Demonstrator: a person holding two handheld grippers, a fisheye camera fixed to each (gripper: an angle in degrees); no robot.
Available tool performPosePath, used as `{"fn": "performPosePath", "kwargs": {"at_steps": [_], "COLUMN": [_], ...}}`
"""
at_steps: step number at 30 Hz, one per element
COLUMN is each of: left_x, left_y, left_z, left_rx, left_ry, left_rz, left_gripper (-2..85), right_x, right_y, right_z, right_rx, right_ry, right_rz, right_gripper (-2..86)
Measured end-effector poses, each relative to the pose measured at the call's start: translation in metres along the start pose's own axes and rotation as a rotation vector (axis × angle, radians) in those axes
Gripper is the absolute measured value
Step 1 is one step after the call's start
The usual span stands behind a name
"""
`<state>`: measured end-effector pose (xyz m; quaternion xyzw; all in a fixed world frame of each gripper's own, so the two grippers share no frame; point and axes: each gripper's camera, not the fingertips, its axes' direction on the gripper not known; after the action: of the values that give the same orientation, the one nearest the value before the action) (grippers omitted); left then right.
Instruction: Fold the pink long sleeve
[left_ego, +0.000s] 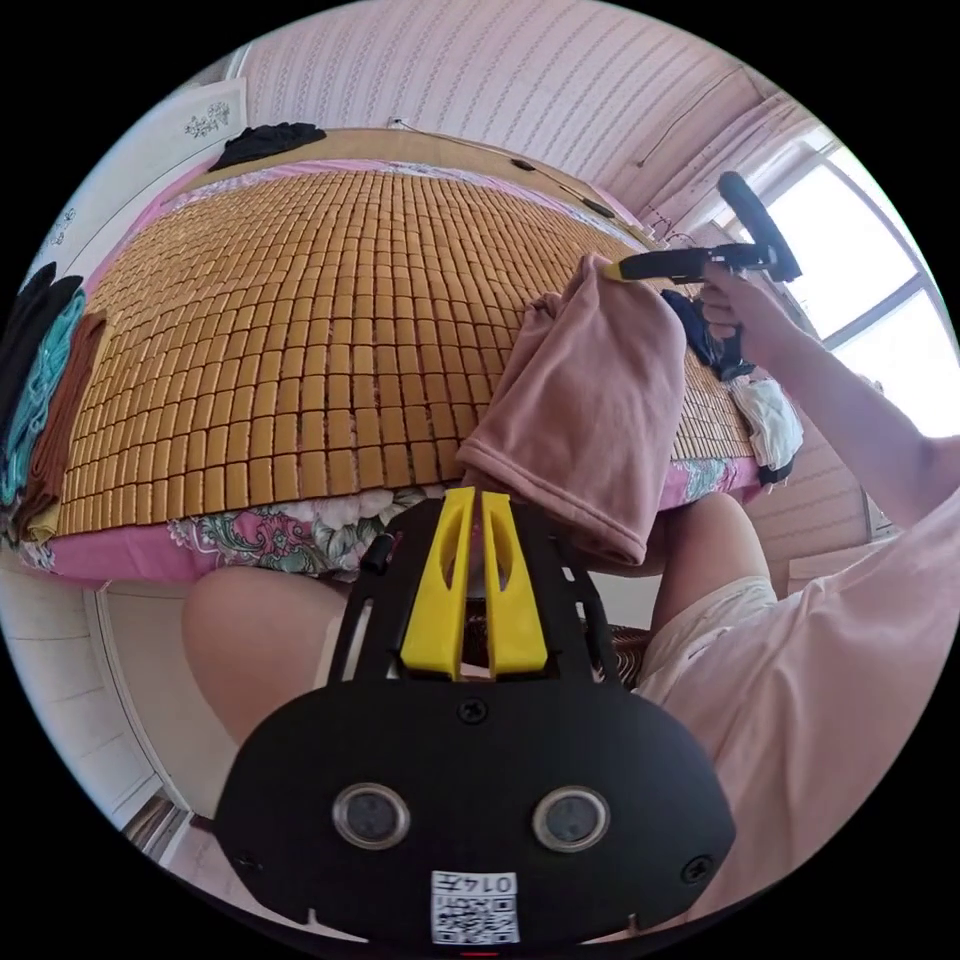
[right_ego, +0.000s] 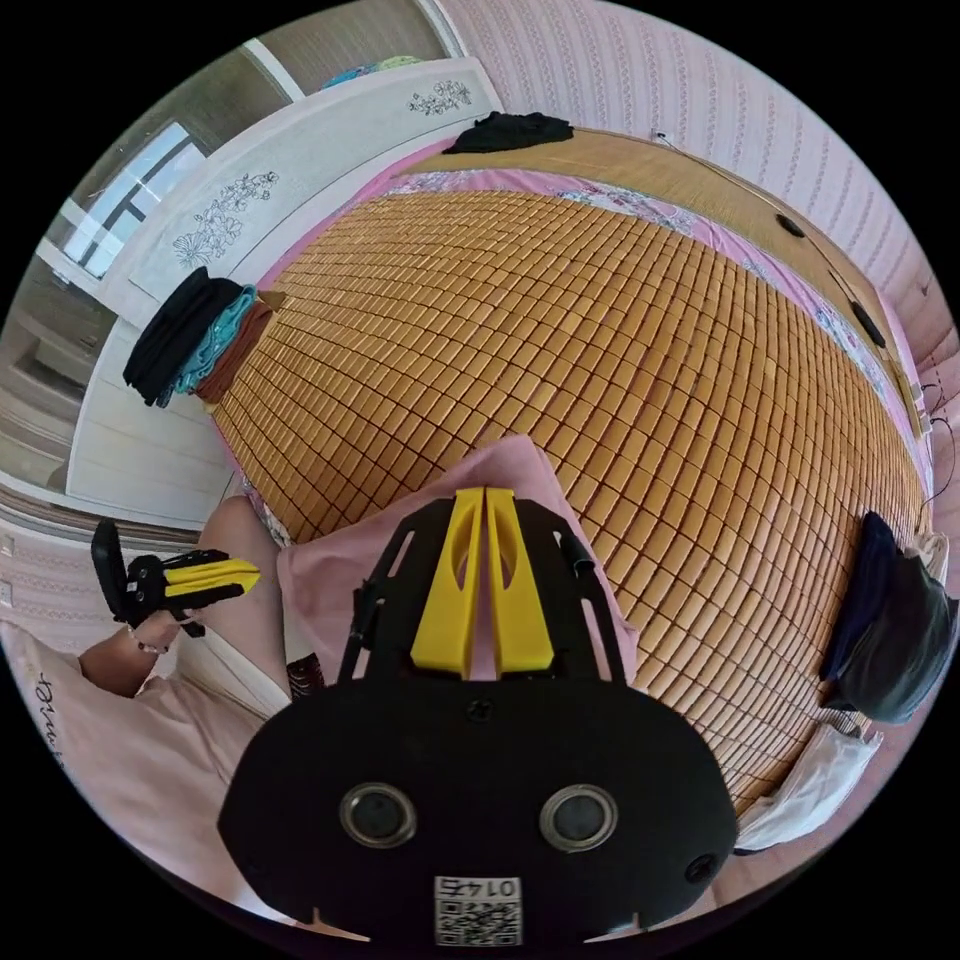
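The pink long sleeve (left_ego: 590, 410) hangs bunched over the near edge of the bed, lifted by its top. My right gripper (left_ego: 612, 268), held in a hand, is shut on that top edge. In the right gripper view its yellow jaws (right_ego: 485, 492) are pressed together with the pink cloth (right_ego: 330, 580) draped beneath them. My left gripper (left_ego: 478, 492) is shut just below the garment's lower hem, and nothing shows between its jaws. From the right gripper view the left gripper (right_ego: 250, 575) sits a short way off the cloth's edge, over the person's knee.
A bamboo mat (left_ego: 300, 320) covers the bed. Folded clothes (left_ego: 40, 390) are stacked at its left edge and a black garment (left_ego: 265, 140) lies at the far corner. Dark and white clothes (right_ego: 890, 640) are heaped at the right edge. The person's legs (left_ego: 260, 630) are against the bed's near side.
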<state>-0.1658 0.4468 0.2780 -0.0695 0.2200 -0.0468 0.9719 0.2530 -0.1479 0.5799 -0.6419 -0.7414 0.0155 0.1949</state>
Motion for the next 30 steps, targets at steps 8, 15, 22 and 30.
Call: {"fn": "performPosePath", "kwargs": {"at_steps": [8,15,22,30], "left_x": [0.020,0.020,-0.004,-0.021], "left_y": [-0.050,-0.078,-0.091,-0.144], "left_z": [0.022,0.070,0.028,0.058], "left_rx": [0.040,-0.032,0.105,-0.050], "left_ry": [0.065,0.064,0.100,0.190], "left_rz": [0.113,0.172,0.173,0.263], "left_gripper": [4.6,5.6,10.8,17.6], "right_x": [-0.001,0.005,0.040,0.077], "right_y": [-0.068,-0.054,0.095,0.160], "right_z": [0.073,0.043,-0.054,0.020], "right_rx": [-0.231,-0.090,0.369,0.202], "right_ry": [0.056,-0.011,-0.210,-0.497], "right_rz": [0.024,0.047,0.264,0.594], "right_gripper": [-0.7,-0.3,9.3,17.0]}}
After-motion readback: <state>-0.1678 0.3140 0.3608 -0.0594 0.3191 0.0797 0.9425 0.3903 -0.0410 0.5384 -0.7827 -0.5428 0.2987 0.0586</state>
